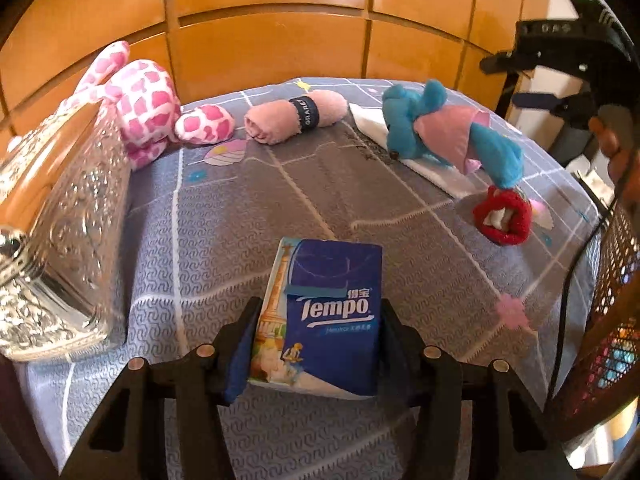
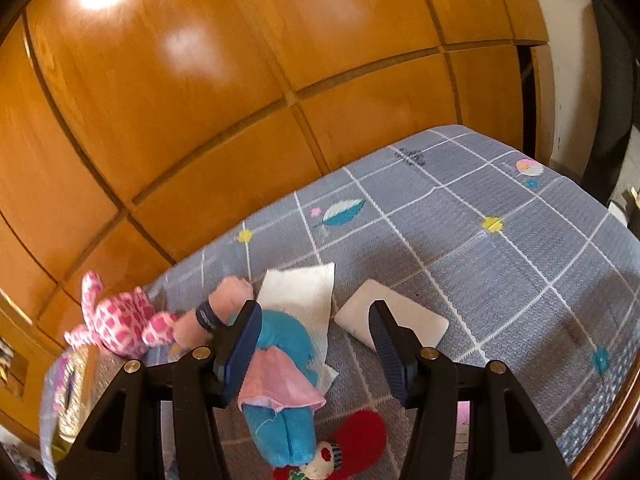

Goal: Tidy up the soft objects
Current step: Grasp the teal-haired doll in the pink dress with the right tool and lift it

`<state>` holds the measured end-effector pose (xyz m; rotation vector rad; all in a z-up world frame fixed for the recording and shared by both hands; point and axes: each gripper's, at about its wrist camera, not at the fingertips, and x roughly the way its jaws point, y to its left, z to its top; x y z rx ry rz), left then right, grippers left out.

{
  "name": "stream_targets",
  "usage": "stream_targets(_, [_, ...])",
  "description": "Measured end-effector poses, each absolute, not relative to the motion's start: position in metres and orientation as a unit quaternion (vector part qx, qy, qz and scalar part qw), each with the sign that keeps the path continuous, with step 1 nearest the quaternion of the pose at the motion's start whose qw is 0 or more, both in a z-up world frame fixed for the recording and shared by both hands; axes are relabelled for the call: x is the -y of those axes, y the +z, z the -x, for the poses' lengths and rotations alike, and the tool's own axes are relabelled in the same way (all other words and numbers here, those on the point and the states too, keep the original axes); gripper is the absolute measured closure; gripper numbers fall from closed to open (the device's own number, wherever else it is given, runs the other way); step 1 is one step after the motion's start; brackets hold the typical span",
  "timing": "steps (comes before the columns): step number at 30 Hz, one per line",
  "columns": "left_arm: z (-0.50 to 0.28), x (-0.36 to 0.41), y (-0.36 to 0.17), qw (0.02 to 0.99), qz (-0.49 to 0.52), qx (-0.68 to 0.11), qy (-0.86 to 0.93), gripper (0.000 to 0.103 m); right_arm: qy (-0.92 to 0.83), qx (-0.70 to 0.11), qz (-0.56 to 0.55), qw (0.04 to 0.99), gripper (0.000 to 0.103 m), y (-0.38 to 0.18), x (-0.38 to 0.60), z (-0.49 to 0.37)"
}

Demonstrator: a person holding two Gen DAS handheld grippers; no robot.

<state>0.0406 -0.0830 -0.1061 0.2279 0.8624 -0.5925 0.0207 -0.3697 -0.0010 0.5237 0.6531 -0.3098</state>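
The left hand-held gripper [image 1: 316, 320] pinches a blue Tempo tissue pack [image 1: 326, 312] between its two pads, one pad against each long side. The pack sits upright in the grip, above the near part of the tabletop [image 1: 360, 208], which carries a grey grid-patterned cloth.

The right hand-held gripper [image 2: 316, 344] stands spread with nothing pressed between its pads. Its left pad overlaps the blue plush doll [image 2: 284, 376] in the right wrist view; contact cannot be confirmed.

Positions on the tabletop:
- Pink-and-white spotted plush [image 1: 140, 112]: far left corner, against the wooden wall panel [image 1: 272, 12].
- Rolled pink towel [image 1: 296, 114] with a dark band: far edge, just right of the spotted plush.
- Blue plush doll in a pink skirt: far right area, lying partly on a white paper napkin [image 2: 300, 284].
- Red plush item [image 1: 504, 216]: right side, just beside the doll's legs on the near side.
- White flat pad [image 2: 404, 320]: right of the napkin, apart from it, lying flat on the cloth.
- Clear embossed container [image 1: 60, 240]: left edge, near side.

A woven basket rim [image 1: 608, 304] shows at the right border of the left wrist view, beyond the right edge of the tabletop.
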Motion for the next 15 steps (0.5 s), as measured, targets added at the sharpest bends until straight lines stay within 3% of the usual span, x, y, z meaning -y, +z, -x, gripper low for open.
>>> stream_targets(10, [-0.039,0.085,-0.108,0.868,-0.104,-0.4,-0.277,0.048,-0.083,-0.468,-0.126,0.871,0.047,-0.033,0.321,-0.086])
stream_targets(15, [-0.037,0.083,-0.108,0.87,-0.101,-0.395,-0.276,0.048,-0.071,-0.505,-0.061,0.858,0.047,-0.05,0.295,-0.112])
